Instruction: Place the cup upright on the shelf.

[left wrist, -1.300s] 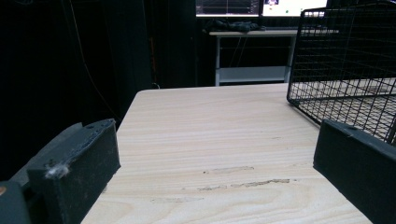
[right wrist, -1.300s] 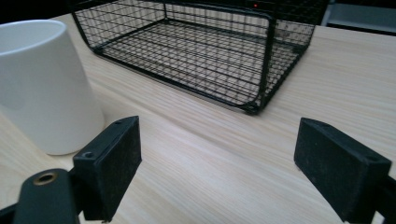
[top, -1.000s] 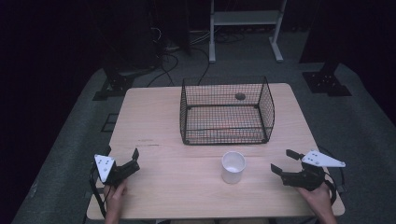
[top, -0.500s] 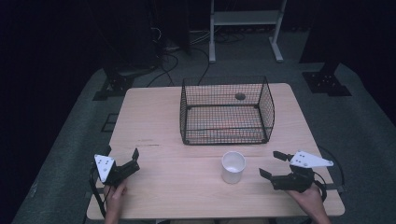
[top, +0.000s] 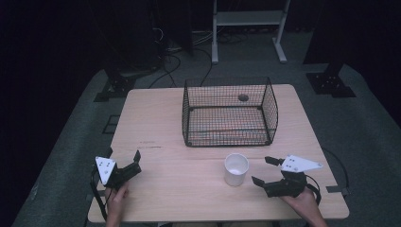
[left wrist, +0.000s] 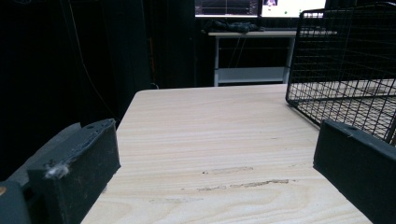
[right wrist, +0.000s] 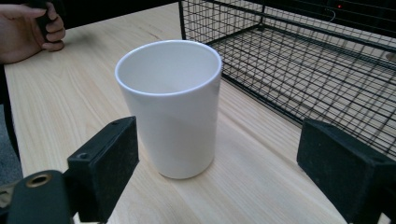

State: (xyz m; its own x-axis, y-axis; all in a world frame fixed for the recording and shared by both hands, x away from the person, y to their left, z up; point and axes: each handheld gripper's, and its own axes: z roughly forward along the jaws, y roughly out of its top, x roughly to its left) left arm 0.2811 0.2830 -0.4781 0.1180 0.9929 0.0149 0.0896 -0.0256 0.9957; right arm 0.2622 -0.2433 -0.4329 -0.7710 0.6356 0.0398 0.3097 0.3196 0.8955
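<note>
While the right gripper [top: 264,171] is held with jaws wide apart, one white cup [top: 236,169] is seen upright just at its 9 o'clock, untouched. The left gripper [top: 133,164], jaws also apart, is kept well apart. One wire basket [top: 229,112] is found beyond, at the cup's 12 o'clock.
</note>
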